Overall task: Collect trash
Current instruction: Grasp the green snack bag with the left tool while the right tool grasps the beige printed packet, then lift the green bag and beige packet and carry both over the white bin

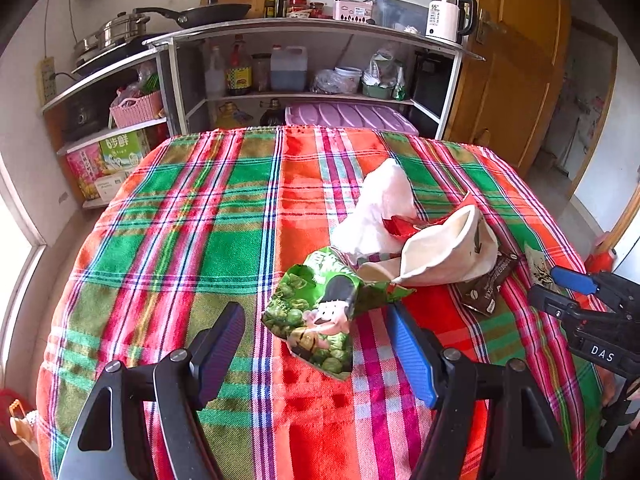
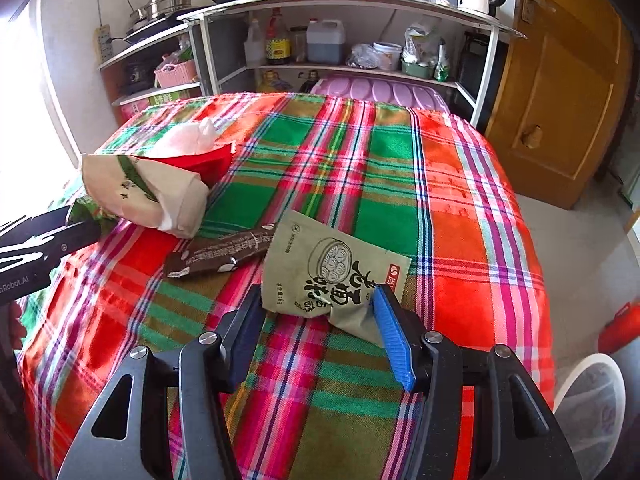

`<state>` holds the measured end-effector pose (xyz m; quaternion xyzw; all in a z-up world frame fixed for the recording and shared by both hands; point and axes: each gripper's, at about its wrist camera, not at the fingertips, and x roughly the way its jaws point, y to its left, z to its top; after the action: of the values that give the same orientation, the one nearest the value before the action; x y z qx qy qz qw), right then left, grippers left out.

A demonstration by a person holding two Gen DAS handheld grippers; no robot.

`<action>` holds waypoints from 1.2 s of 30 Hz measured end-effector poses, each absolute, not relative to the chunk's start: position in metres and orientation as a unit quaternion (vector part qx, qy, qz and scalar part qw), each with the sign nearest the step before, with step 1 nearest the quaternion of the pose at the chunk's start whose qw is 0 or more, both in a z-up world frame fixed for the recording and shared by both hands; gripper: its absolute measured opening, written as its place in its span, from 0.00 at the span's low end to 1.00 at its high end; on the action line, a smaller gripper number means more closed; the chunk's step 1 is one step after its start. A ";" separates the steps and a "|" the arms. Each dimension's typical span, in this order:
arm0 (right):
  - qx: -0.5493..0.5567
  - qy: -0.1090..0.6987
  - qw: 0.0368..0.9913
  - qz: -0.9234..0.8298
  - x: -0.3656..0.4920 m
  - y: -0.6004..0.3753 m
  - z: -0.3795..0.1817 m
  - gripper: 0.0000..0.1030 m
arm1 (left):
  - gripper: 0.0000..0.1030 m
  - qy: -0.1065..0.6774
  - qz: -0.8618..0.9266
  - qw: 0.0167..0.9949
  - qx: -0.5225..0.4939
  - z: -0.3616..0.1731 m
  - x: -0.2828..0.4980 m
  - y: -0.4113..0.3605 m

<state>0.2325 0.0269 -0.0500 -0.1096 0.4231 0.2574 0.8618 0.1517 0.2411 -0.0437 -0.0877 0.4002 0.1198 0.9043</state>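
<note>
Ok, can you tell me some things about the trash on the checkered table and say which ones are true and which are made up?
1. The left gripper has its fingers spread on either side of a green snack bag. True.
2. The right gripper is shut with nothing in it. False: its fingers are open around the edge of a grey-green packet.
3. A dark brown wrapper lies on the tablecloth beside the grey-green packet. True.
4. The table is bare wood. False: a red, green and pink checkered cloth covers it.
5. A white kettle stands on the shelf behind the table. True.
</note>
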 end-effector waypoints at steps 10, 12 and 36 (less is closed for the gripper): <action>-0.105 0.420 0.863 0.259 0.231 0.025 -0.050 0.50 | 0.46 0.403 0.109 0.903 -0.097 -0.049 0.155 0.244; -0.106 0.419 0.863 0.260 0.231 0.025 -0.049 0.48 | 0.42 0.403 0.107 0.903 -0.097 -0.049 0.155 0.244; -0.115 0.402 0.873 0.251 0.215 0.022 -0.041 0.28 | 0.33 0.390 0.074 0.914 -0.083 -0.038 0.137 0.224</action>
<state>0.2150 0.0221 -0.0412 -0.1148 0.4025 0.2514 0.8727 0.1373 0.2241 -0.0375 -0.0833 0.3895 0.0740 0.9142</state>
